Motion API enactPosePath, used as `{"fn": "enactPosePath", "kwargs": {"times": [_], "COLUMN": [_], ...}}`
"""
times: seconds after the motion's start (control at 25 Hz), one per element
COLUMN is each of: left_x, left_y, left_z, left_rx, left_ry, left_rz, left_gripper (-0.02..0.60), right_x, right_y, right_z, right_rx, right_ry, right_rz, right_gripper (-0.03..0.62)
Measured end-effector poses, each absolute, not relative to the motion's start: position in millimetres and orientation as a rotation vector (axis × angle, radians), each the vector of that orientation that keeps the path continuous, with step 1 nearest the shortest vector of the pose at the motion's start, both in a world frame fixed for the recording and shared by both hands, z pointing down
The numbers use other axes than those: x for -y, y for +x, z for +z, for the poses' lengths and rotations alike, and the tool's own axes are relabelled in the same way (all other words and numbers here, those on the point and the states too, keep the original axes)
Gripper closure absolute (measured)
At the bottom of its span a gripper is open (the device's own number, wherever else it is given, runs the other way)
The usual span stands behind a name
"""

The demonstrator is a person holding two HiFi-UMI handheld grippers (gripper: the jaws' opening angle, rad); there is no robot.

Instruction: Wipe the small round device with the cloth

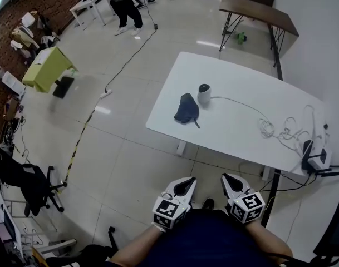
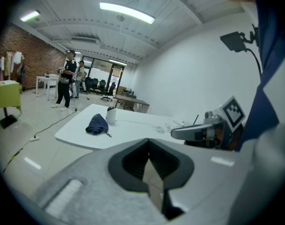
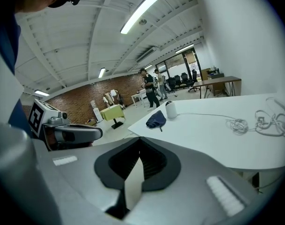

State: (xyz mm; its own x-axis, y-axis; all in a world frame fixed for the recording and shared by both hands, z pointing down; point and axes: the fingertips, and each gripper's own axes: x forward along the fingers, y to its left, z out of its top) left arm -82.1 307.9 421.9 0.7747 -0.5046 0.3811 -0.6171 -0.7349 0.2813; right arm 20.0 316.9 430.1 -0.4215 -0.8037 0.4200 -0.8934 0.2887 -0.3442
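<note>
The left gripper [image 1: 182, 187] is held low, close to the person's body and well short of the tabletop [image 1: 236, 135]. Its jaws are closed together with nothing between them. On the white tabletop a dark blue cloth [image 1: 186, 109] lies bunched up. Just beside it to the right, the small round white device [image 1: 204, 94] stands upright. The right gripper [image 1: 230, 182] is likewise fully closed and empty, also apart from the tabletop. A white cable [image 1: 244, 103] runs from the device to a tangle of cords [image 1: 275, 129] further right.
</note>
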Motion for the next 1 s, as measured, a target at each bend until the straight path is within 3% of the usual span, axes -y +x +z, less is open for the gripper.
{"fn": "enactPosePath", "kwargs": {"times": [0.4,1.0], "left_x": [-254,-193], "left_y": [-114,-90], "left_z": [429,426], "left_rx": [0.788,0.868], "left_ry": [2.567,2.507], "left_rz": [0.368,0.399], "left_gripper": [0.578,0.578], "right_x": [-276,-205], "right_y": [-16,7], "right_z": [430,435], "right_rx": [2.295,2.346], "right_ry": [1.636,1.565], "right_rz": [0.766,0.799], "right_gripper": [0.583,0.583]}}
